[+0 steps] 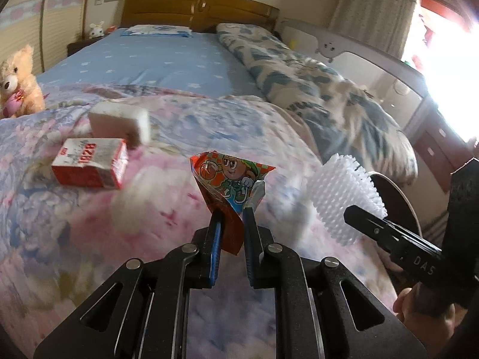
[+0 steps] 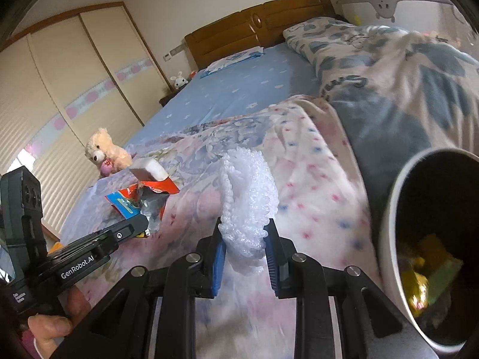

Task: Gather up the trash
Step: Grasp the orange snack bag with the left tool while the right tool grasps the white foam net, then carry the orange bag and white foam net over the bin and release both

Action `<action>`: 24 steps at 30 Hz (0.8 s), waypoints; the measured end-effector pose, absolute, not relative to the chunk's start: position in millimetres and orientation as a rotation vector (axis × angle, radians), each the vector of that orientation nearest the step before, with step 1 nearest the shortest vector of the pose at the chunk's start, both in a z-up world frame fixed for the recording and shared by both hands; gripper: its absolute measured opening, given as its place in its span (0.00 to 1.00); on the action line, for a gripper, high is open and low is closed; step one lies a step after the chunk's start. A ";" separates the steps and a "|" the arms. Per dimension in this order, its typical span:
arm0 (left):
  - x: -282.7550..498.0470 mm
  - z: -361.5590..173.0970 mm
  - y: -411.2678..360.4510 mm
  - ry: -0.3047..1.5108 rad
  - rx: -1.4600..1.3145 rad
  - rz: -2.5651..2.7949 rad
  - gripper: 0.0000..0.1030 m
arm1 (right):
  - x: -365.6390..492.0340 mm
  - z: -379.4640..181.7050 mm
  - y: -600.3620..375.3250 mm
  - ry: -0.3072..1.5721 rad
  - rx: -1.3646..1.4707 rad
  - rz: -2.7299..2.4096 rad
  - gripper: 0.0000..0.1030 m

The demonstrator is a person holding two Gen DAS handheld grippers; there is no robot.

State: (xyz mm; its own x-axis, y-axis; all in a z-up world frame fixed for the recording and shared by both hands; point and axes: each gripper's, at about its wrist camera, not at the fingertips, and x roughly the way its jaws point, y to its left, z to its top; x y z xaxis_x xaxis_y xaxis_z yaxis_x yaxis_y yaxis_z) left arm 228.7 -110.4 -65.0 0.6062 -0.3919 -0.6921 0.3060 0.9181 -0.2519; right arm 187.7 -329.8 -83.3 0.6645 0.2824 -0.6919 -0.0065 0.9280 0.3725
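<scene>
The glossy foil snack wrapper with cartoon print [image 1: 232, 179] looks crinkled; the white foam net sleeve [image 2: 248, 197] is bumpy; the pink floral cloth quilt [image 1: 149, 209] looks soft and matt.

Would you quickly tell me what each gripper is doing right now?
Left gripper: shut on the snack wrapper.
Right gripper: shut on the white foam net.

Home bedroom: bed [image 1: 167, 56], wooden headboard [image 1: 194, 9], teddy bear [image 1: 18, 82].
</scene>
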 end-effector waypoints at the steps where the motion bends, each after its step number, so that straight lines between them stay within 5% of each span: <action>1: 223.7 -64.3 -115.0 0.827 -0.107 -0.417 0.12 | 181.7 -81.1 -333.3 0.828 0.361 0.161 0.24; 24: 152.8 -35.8 -222.5 0.802 0.017 -0.679 0.12 | 83.8 -51.8 -426.7 0.739 0.432 -0.026 0.24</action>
